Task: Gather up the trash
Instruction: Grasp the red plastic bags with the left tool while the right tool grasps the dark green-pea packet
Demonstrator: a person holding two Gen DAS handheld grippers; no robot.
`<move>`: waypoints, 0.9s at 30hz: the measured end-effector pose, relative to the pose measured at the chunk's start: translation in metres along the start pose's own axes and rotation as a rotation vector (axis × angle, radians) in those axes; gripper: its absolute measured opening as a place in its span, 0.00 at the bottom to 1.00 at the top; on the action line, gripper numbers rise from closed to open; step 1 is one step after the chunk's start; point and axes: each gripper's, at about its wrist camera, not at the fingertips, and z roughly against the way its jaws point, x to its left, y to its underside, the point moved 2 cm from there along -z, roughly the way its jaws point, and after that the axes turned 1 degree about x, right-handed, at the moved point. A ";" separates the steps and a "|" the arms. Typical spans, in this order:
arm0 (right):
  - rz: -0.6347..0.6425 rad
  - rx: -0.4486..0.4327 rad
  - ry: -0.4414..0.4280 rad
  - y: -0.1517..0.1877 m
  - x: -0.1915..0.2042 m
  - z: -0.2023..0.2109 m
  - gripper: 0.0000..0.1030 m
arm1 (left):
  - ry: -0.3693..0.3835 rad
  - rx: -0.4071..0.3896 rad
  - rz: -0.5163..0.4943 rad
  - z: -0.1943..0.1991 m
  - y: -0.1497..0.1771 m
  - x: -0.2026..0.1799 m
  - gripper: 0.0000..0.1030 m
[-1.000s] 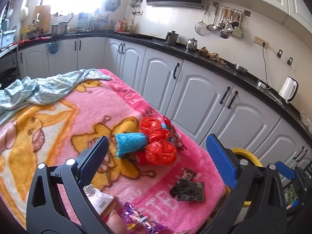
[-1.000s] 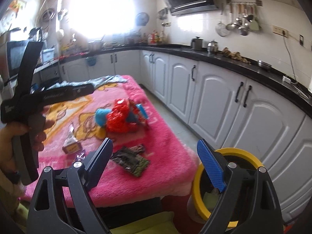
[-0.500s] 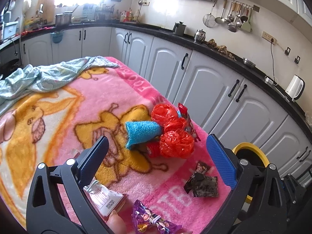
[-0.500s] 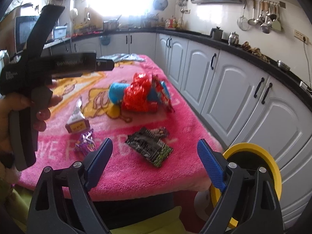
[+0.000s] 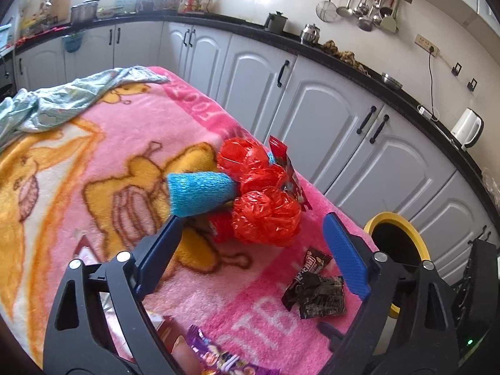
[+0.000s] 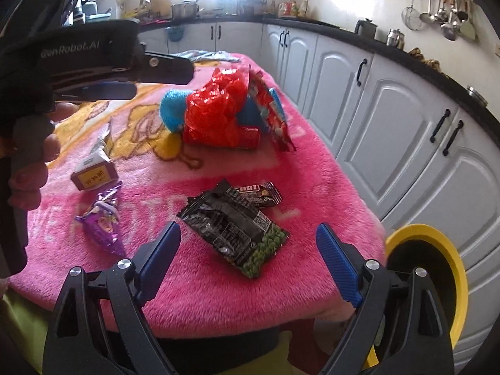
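Left wrist view: left hand-held gripper point(image 5: 250, 250) fills the lower frame, blue pads apart and closing, nothing between them. It hangs over a desk point(image 5: 125, 143) covered by a pink cartoon blanket. Centre frame: red crinkled plastic bundle point(image 5: 265, 212) touching a blue fuzzy roll point(image 5: 200, 192), with a red snack packet point(image 5: 286, 168) standing against its right side. Lower right: black wrappers point(image 5: 318, 290), crumpled, near the desk edge. Bottom edge: part of a purple wrapper point(image 5: 215, 356), and a carton mostly hidden behind the left finger. Yellow-rimmed bin point(image 5: 403, 228) on the floor past the right pad, beside the desk. Only this view shows a pale green cloth point(image 5: 62, 100) bunched at upper left and a white kettle point(image 5: 467, 128) on the kitchen worktop at right.

Right wrist view: right hand-held gripper point(image 6: 248, 256) at the bottom, pads spread wide, empty. Black wrappers point(image 6: 234, 218) lie just beyond, between the pads in frame, flat on the desk point(image 6: 312, 187). This view shows the purple wrapper point(image 6: 104, 222) whole, lower left, and a small carton point(image 6: 93, 178) with a yellow label above it, silver top torn open. Red plastic bundle point(image 6: 218, 112) upper centre, blue fuzzy roll point(image 6: 170, 109) behind it. Bin point(image 6: 443, 256) at lower right, dark inside. Only here: the left hand-held gripper point(image 6: 156, 76) seen side-on at upper left, held by a person's hand point(image 6: 34, 162).
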 end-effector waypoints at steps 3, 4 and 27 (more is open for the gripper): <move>0.012 0.013 -0.013 -0.002 0.000 -0.011 0.83 | 0.014 0.031 0.009 -0.012 -0.003 -0.002 0.75; 0.016 0.017 -0.017 -0.002 0.001 -0.013 0.83 | 0.020 0.042 0.014 -0.017 -0.004 -0.002 0.74; -0.041 0.102 -0.117 0.010 -0.009 -0.024 0.35 | 0.063 0.145 0.079 -0.045 0.005 0.005 0.24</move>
